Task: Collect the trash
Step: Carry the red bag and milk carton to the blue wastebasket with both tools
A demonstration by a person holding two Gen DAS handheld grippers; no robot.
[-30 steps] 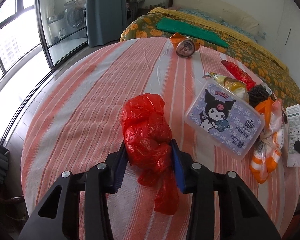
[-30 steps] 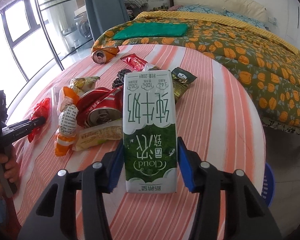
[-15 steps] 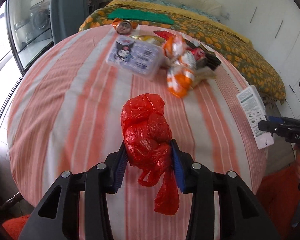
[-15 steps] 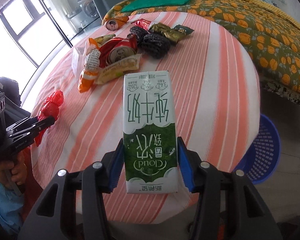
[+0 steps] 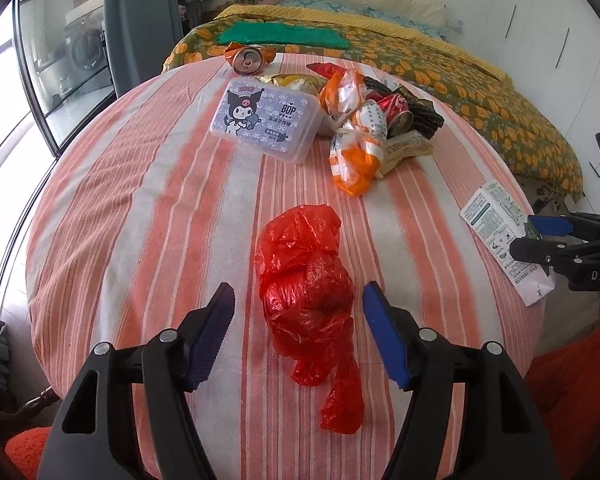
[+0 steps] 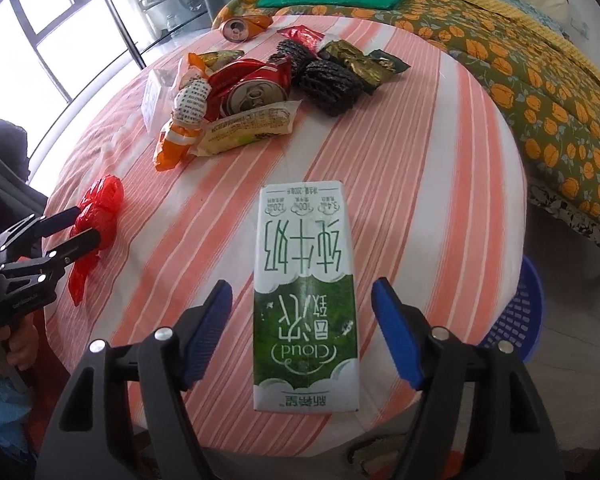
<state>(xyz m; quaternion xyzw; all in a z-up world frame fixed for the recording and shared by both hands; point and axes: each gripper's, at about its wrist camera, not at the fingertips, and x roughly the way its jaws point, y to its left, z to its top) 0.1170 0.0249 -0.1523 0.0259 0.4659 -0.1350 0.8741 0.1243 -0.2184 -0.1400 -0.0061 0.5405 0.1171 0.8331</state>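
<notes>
Room: bedroom with a round table in an orange-and-white striped cloth, a bed with an orange-flower cover on the far side.
Left gripper: your jaws are opening; the red plastic bag lies between them, clear of both pads.
Right gripper: your jaws are opening too; the milk carton lies flat between them, untouched.
Pile: cans, wrappers and a lidded box sit heaped at the far side.
Basket: a blue basket stands on the floor, right of the table.
Advice: both pieces look to be set down near the edge, so draw back straight without snagging the loose bag tail.
Writing: carton reads "Cloud" and "100%"; box reads "BOP".
</notes>
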